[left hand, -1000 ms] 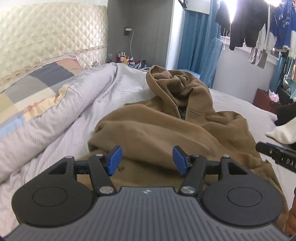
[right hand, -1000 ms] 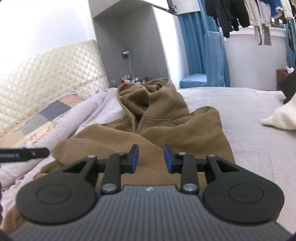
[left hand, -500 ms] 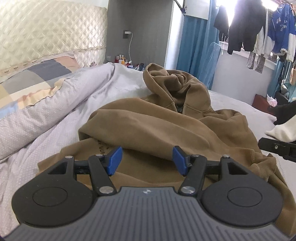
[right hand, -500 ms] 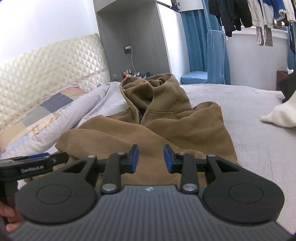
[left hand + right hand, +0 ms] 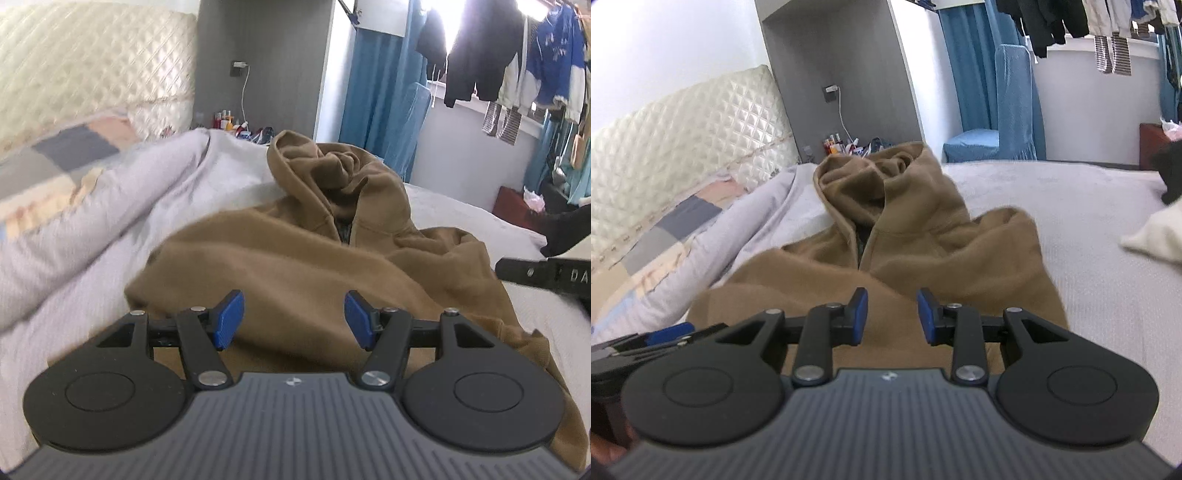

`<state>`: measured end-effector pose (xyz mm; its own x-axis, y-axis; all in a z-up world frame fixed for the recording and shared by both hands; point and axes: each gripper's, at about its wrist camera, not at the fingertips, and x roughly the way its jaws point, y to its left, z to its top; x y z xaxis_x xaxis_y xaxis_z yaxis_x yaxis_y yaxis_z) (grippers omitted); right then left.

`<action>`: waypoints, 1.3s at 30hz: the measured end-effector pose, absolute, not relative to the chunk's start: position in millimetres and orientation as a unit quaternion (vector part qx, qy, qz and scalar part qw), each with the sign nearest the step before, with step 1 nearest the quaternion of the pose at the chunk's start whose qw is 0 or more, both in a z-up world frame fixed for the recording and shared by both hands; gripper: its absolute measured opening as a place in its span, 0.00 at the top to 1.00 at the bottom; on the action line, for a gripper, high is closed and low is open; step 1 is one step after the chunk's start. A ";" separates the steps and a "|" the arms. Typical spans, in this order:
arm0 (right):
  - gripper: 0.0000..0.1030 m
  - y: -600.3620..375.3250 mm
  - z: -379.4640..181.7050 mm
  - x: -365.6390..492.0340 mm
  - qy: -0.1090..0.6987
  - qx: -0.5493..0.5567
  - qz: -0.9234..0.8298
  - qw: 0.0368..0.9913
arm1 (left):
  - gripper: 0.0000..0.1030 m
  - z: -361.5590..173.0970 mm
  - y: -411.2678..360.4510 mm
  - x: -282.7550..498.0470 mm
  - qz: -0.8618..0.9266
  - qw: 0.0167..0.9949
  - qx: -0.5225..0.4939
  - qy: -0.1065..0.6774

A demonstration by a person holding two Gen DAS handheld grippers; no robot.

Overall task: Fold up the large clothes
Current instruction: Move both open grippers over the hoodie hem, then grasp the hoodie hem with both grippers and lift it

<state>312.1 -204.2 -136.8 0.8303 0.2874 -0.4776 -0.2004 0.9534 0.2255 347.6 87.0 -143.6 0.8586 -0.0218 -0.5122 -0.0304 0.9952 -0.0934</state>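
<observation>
A brown hoodie point(image 5: 295, 266) lies on the bed with its hood bunched up at the far end; it also shows in the right wrist view point(image 5: 923, 254). Its sleeves look folded over the body. My left gripper point(image 5: 293, 319) is open and empty just above the hoodie's near part. My right gripper point(image 5: 892, 315) is open with a narrower gap, empty, above the hoodie's lower middle. The right gripper's finger point(image 5: 546, 275) shows at the right edge of the left wrist view. The left gripper's fingers point(image 5: 661, 334) show at the lower left of the right wrist view.
A rolled duvet point(image 5: 92, 229) and a patchwork pillow point(image 5: 55, 162) lie along the left under a quilted headboard point(image 5: 701, 125). A white garment point(image 5: 1156, 236) and a dark one point(image 5: 565, 229) lie on the bed at right. Clothes point(image 5: 480, 74) hang by the window.
Both grippers have shifted a little over the hoodie, and both views are now blurred by motion. Both stay open and empty. The hoodie has not visibly moved.
</observation>
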 end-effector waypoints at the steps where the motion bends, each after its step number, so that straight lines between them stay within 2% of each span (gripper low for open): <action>1: 0.67 -205.8 -133.0 318.0 0.262 0.083 0.127 0.953 | 0.36 -138.8 85.5 354.4 -0.004 0.963 -0.049 0.267; 11: 0.67 -225.3 -109.5 412.6 0.293 0.053 0.112 0.948 | 0.36 -123.1 71.1 472.5 -0.025 0.946 -0.071 0.316; 17: 0.67 -237.3 -121.4 478.4 0.294 0.103 0.108 0.944 | 0.36 -126.4 83.3 559.9 -0.002 0.941 -0.122 0.315; 18: 0.62 -236.2 -125.6 491.2 0.297 0.118 0.111 0.941 | 0.36 -129.5 87.3 572.8 0.005 0.939 -0.134 0.316; 19: 0.49 -233.6 -129.0 501.6 0.299 0.126 0.115 0.939 | 0.36 -132.0 91.9 587.3 0.011 0.937 -0.144 0.317; 21: 0.36 -220.7 -134.2 524.1 0.295 0.125 0.125 0.939 | 0.36 -135.6 98.0 615.8 0.020 0.936 -0.151 0.318; 28: 0.37 -177.3 -140.0 619.5 0.269 0.076 0.120 0.953 | 0.36 -122.5 118.1 716.1 0.049 0.951 -0.130 0.277; 35: 0.37 -173.3 -169.1 711.1 0.294 0.096 0.081 0.948 | 0.36 -149.7 132.5 798.0 0.070 0.943 -0.105 0.308; 37: 0.37 -177.4 -182.2 721.4 0.305 0.104 0.080 0.943 | 0.37 -160.4 136.1 804.9 0.055 0.943 -0.109 0.310; 38: 0.37 -179.6 -188.1 725.4 0.311 0.109 0.084 0.940 | 0.44 -163.8 135.5 808.8 0.051 0.944 -0.098 0.310; 39: 0.37 -181.8 -193.4 729.5 0.317 0.115 0.087 0.937 | 0.60 -167.1 134.7 813.0 0.044 0.945 -0.086 0.313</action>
<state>729.5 -181.8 -193.4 0.7835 0.2356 -0.5750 -0.0890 0.9583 0.2714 813.0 134.7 -167.1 0.7999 0.0296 -0.5994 -0.1377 0.9812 -0.1354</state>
